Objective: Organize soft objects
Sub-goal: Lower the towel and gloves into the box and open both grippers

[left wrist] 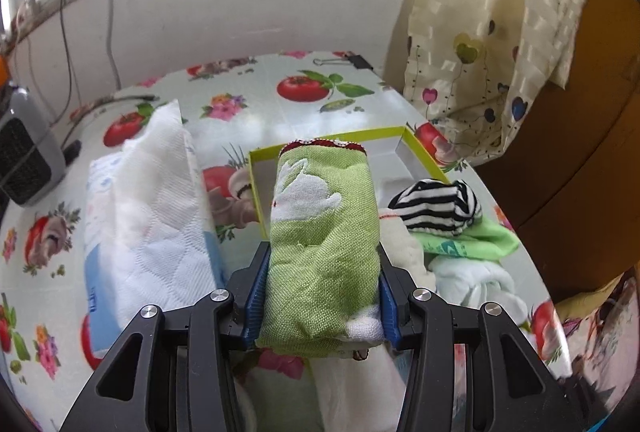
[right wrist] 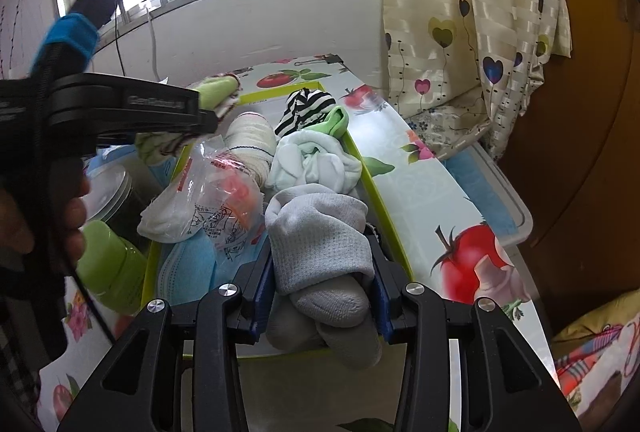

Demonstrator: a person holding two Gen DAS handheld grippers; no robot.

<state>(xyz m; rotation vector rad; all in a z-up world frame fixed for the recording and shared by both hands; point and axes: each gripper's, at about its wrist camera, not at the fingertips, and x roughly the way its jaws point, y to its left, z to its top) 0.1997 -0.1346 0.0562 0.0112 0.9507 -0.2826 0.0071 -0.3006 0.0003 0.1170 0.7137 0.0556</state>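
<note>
Left claw [left wrist: 322, 296] is clamped on a rolled green towel [left wrist: 320, 252] with a white rabbit woven in; blue pads press both sides, roll points away from my camera toward 12 o'clock. Its far end hangs over the near wall of the yellow-green box [left wrist: 344, 140] on the surface [left wrist: 248, 88], which wears a tomato-print cloth. At 3 o'clock of the roll I see a black-and-white striped sock [left wrist: 438, 206], a green cloth [left wrist: 476, 242] under it, and a white bundle [left wrist: 472, 280] closer in. At 9 o'clock sits a white tissue pack [left wrist: 152, 216]. Right claw [right wrist: 322, 284] is gripping a balled grey sock [right wrist: 320, 244], pads tight on both sides, sitting at the near end of the same box [right wrist: 390, 228]. From the right wrist view the box is crowded: clear plastic bag [right wrist: 216, 192] at 10 o'clock of the grey sock, white bundle [right wrist: 316, 160] at 12, striped sock [right wrist: 308, 108] beyond that, cream sock roll [right wrist: 252, 140] left of it. Left claw [right wrist: 208, 112] comes in from 9 o'clock of that view with the green towel [right wrist: 216, 92] over the box's far left corner. A hand [right wrist: 52, 220] holds its grip.
</note>
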